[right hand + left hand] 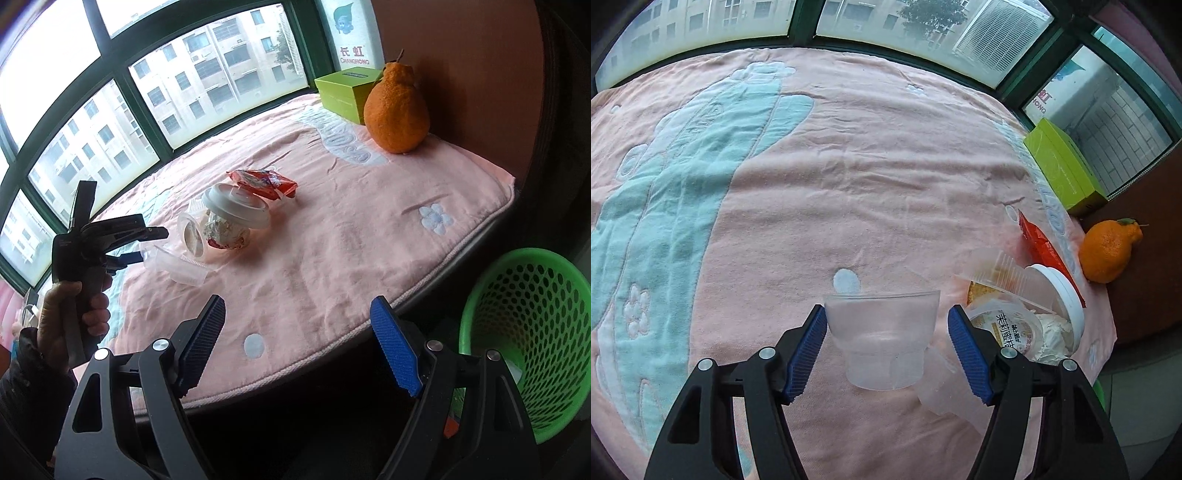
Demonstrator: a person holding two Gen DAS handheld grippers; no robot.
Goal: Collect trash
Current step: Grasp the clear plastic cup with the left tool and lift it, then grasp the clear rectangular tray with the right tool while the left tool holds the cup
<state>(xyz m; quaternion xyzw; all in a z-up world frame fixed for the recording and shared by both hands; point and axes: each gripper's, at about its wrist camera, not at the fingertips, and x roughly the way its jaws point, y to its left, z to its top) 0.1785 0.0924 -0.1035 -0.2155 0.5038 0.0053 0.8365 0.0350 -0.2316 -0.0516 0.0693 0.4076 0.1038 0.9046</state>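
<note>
Left gripper [886, 345] jaws sitting wide around a clear plastic cup [882, 332] on the pink blanket [849, 166], right gripper [297, 345] hovering wide, empty, beside the green basket [528, 332].

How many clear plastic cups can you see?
3: an upright cup inside the left gripper, a lying cup just right of it, a ribbed cup on the white-lidded tub. Others may hide there.

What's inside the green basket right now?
Little shows inside the green basket: through the mesh near its bottom, a pale patch and something orange, neither identifiable. The right gripper covers the lower left of it.
</note>
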